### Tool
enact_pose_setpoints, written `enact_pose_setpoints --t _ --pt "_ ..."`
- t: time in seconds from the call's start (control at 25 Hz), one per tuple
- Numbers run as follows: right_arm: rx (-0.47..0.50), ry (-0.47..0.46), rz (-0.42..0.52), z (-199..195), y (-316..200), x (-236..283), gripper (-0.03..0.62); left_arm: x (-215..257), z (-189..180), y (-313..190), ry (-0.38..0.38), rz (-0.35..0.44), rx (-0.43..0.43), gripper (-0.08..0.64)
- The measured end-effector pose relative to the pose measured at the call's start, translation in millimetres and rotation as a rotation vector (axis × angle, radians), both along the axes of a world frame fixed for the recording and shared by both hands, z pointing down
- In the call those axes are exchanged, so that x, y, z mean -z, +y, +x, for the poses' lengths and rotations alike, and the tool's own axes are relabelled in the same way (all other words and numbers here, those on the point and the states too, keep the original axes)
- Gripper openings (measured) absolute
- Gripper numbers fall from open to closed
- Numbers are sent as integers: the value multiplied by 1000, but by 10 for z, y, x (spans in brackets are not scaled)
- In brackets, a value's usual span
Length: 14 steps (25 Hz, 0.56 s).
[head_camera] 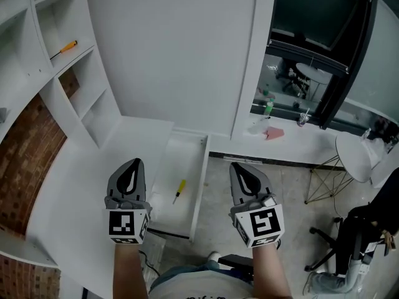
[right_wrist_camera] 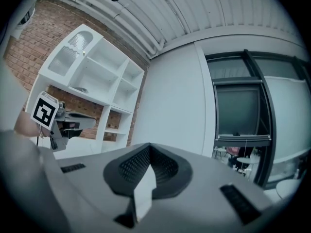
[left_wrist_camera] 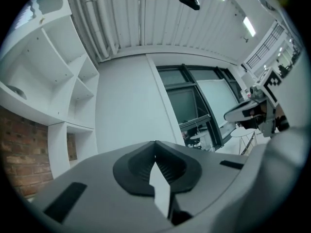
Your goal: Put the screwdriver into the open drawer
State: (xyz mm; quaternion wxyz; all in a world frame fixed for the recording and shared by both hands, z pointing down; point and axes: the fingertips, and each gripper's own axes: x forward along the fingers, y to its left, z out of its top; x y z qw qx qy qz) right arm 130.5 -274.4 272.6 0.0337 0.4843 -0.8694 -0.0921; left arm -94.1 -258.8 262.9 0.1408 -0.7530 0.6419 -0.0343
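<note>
Open white drawer (head_camera: 184, 157), yellow screwdriver (head_camera: 179, 190) (inside)

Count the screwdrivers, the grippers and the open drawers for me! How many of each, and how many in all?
Screwdrivers: 2 (shelf screwdriver, drawer screwdriver)
Grippers: 2 (left gripper, right gripper)
Open drawer: 1
Total: 5
</note>
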Motion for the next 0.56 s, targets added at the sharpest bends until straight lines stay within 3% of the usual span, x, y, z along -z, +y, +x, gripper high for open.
enact_pose_setpoints --t 0.56 --pt "-1 31 22 -220 175 54 9 79 -254 208 45 20 -19 14"
